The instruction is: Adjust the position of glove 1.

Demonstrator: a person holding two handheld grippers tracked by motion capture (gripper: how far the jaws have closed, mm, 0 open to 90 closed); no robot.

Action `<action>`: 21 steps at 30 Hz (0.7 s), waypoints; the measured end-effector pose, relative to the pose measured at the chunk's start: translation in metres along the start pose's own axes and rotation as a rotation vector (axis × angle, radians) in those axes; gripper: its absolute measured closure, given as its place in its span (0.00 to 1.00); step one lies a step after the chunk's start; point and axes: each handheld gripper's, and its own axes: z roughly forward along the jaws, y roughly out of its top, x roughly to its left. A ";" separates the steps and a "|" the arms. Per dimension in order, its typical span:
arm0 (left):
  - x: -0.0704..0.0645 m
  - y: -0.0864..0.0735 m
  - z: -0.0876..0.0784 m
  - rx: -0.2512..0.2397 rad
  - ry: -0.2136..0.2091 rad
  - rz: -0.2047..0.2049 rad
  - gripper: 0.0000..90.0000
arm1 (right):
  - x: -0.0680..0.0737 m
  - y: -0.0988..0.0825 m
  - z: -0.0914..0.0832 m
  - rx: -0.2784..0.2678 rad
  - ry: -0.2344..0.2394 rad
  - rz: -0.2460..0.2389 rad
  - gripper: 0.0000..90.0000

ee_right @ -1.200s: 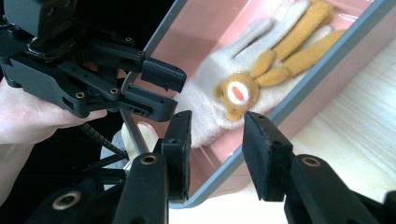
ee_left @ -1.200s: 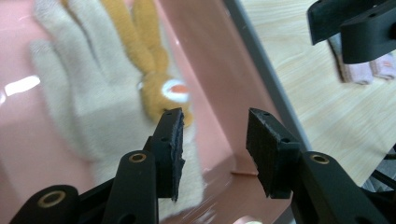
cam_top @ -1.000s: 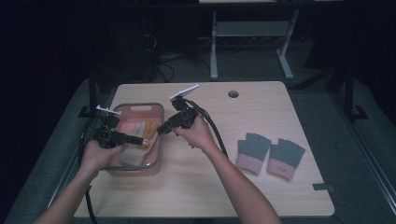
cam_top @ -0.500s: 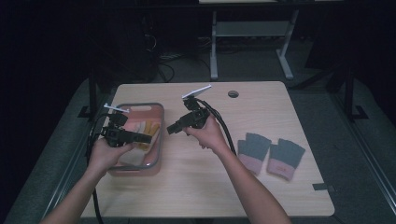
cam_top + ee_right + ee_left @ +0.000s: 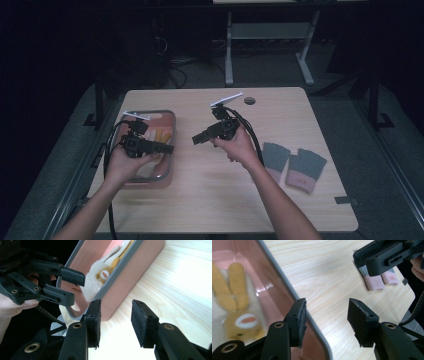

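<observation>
A pink bin [image 5: 169,172] stands at the table's left, and a white cloth printed with a yellow rabbit [image 5: 237,307] lies inside it. My left gripper [image 5: 167,148] hovers over the bin's right rim [image 5: 284,285]; its jaws have just been opening and hold nothing. Just right of the bin, my right gripper [image 5: 197,139] is over bare table and points left at the bin [image 5: 130,277]. It is open and empty. Two grey and pink socks [image 5: 292,165] lie flat at the right.
The wooden table [image 5: 220,195] has a round cable hole [image 5: 249,100] near its far edge. A black cable trails from each gripper. Beyond the table stands a metal frame [image 5: 265,35] on a dark floor.
My right gripper has drawn back to the right, from over the bin to the table beside it. My left gripper has shifted slightly right and its jaws stand wider.
</observation>
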 end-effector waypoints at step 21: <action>-0.035 0.010 0.026 -0.023 -0.058 0.061 0.42 | -0.027 -0.037 -0.043 -0.038 -0.049 0.056 0.65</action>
